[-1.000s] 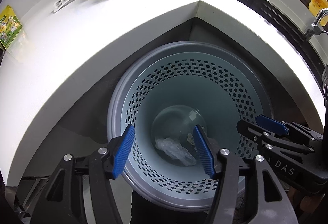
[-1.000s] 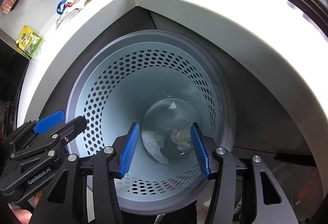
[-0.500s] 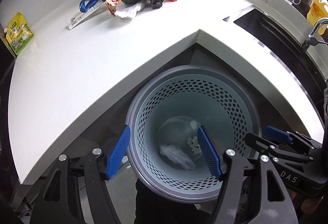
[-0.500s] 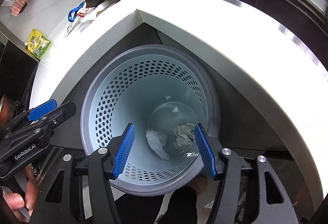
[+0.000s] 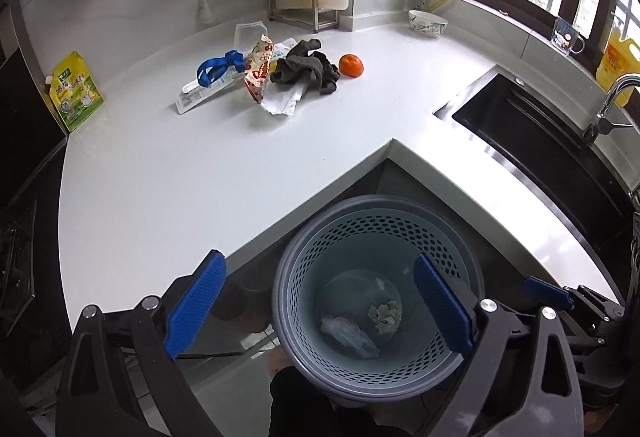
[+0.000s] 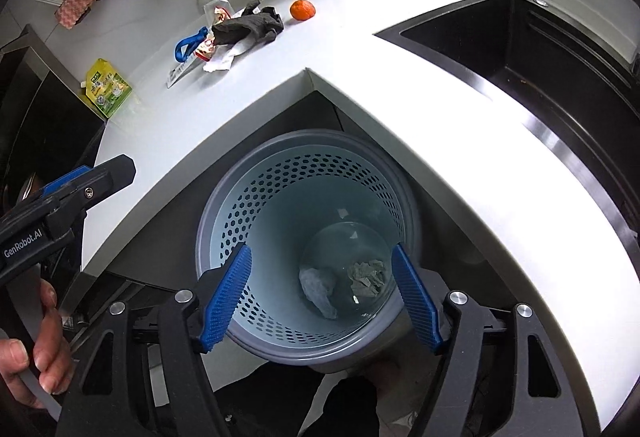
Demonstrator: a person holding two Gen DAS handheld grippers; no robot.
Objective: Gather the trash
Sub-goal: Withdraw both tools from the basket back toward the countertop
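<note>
1. The left hand-held gripper is hanging above the perforated grey bin, its jaws opening wide with nothing gripped between them
2. The right hand-held gripper is hanging over the same bin, its jaws also opening and carrying nothing
3. Two pieces of trash are lying at the bottom of the bin: a clear plastic wad and a crumpled grey scrap just beside it
4. More trash is waiting on the white counter, well apart from the bin: a red snack wrapper, a white tissue and a long white packet, piled with a dark cloth, next to an orange
5. Judging by this, a drop into the bin is finishing; the next move is calling for a reach back to the pile and a grip on one loose wrapper
</note>
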